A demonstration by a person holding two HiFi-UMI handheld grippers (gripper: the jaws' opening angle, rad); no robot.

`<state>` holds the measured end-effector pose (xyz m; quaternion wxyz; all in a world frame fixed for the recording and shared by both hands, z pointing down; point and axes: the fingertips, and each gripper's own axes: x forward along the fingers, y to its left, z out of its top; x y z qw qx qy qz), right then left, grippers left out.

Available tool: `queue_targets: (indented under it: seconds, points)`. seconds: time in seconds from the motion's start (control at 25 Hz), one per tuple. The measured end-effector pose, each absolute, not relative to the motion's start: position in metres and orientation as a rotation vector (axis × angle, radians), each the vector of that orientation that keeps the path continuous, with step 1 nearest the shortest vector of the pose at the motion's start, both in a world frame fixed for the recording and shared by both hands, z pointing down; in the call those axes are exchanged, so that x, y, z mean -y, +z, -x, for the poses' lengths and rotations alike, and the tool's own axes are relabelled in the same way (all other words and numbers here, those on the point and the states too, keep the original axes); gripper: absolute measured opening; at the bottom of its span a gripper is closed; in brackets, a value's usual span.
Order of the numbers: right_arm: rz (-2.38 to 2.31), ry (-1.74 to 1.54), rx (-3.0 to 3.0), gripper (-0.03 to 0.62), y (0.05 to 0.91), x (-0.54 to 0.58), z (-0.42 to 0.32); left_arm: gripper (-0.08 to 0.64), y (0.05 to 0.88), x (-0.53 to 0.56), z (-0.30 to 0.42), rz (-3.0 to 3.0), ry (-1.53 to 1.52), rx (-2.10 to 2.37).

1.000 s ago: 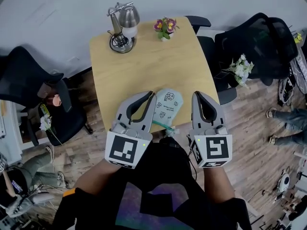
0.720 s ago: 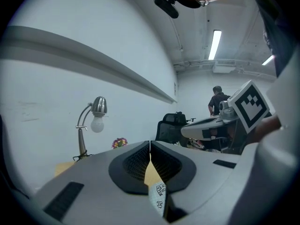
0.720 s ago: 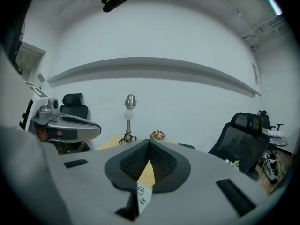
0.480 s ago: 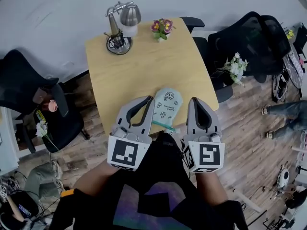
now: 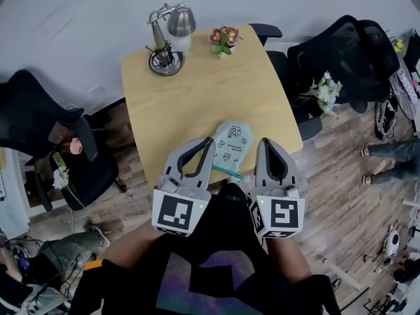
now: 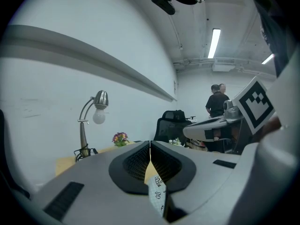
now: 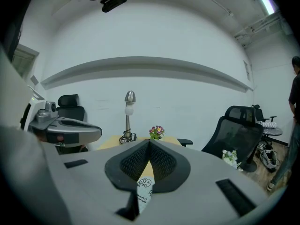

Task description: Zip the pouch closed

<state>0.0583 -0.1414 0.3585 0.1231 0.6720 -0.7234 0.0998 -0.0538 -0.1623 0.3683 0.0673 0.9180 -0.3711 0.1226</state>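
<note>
Light wooden table [image 5: 197, 90] stands against a pale wall, with black office chairs around it. From the head view I see the pouch [image 5: 231, 143] lying flat near the table's front edge, pale green, with its teal zipper [image 5: 226, 170] at the end closest to me. It is printed with small cartoon figures and some lines of text, but they are too small for me to read. The left gripper [image 5: 205, 141] is just beside the pouch on its left, and the right gripper [image 5: 266, 143] just beside it on its right; whether either touches it I cannot tell.

From the left gripper view, the jaws are pressed together and hold nothing. The pouch [image 6: 157, 193] shows only as a narrow strip through the gap below the tips.

From the right gripper view, the jaws are also together and empty. The pouch [image 7: 144, 189] appears below them, its print again unreadable.
</note>
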Motion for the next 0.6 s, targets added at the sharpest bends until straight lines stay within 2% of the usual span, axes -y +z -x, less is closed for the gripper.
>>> queue_targets:
  seconds: [0.6]
  points:
    - [-1.967, 0.284, 2.115, 0.014, 0.3545, 0.1394, -0.0566, 0.012, 0.3615, 0.1659, 0.0558, -2.783, 0.385, 1.135]
